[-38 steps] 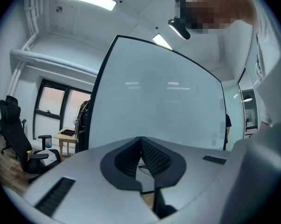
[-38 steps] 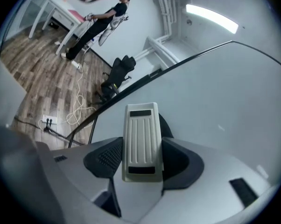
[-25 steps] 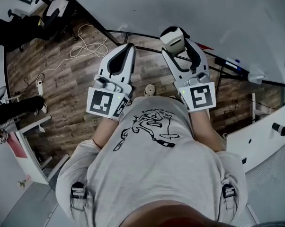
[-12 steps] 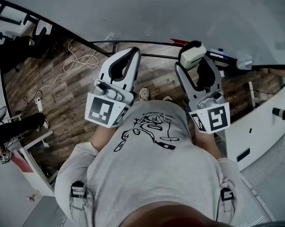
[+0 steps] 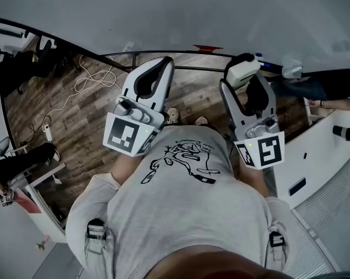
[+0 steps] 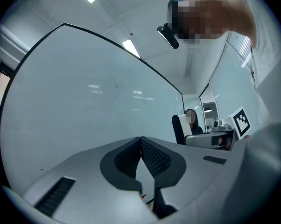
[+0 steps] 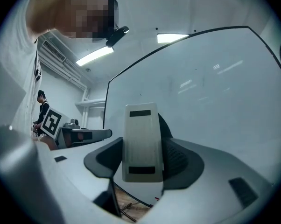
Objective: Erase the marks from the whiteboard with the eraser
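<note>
— Largest first?
— Whiteboard (image 5: pixel 181 10), spanning the whole far side, above a strip of wood floor (image 5: pixel 76 121).
— Then the tools?
— Left gripper (image 5: pixel 162 63), clenched on nothing, with jaws pressed tip to tip, pointed at the board's lower edge. Right gripper (image 5: pixel 245 74), to its right, grasping the eraser (image 7: pixel 141 143).
— And the eraser's place?
— Upright between the right jaws, far right, by the board's bottom rail. Touching the board or not: impossible to tell.

No legible text or numbers.
</note>
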`<state>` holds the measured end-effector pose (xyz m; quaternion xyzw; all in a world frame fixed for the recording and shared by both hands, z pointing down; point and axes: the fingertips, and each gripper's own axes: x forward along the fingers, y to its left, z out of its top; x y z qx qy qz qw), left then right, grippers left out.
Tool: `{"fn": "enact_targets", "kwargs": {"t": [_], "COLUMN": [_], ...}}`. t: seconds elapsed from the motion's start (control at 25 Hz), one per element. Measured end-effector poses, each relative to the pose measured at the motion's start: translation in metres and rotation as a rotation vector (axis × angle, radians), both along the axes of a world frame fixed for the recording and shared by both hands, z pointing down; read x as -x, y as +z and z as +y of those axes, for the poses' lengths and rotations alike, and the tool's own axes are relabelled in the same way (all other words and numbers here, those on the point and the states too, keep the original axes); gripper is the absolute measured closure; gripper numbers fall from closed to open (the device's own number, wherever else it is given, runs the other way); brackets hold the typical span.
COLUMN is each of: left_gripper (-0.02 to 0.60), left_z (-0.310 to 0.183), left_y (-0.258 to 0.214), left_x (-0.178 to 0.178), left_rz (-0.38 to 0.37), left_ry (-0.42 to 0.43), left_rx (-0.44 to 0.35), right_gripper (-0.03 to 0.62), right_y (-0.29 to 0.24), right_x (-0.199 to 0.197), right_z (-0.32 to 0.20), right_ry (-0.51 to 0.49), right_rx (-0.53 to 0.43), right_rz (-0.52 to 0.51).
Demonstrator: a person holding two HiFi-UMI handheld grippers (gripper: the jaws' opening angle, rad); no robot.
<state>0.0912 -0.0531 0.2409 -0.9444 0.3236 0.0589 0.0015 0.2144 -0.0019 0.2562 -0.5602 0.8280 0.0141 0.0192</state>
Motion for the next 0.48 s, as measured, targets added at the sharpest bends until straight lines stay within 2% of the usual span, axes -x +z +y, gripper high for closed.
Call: {"fn": "enact_targets", "kwargs": {"t": [0.48], "left_gripper": [0.560], "left_z": [0.0053], "left_y": [-0.0001], "left_x": [-0.0051], "left_rz": [-0.008], "left_ry": [-0.014], "left_rx": [0.006], "right_gripper": [0.333], "right_y": [-0.0032], "right_x": [-0.0040], "right_z": [0.0019], "right_ry": [-0.017], "right_rx": [-0.003], "right_rz": [0.010]}}
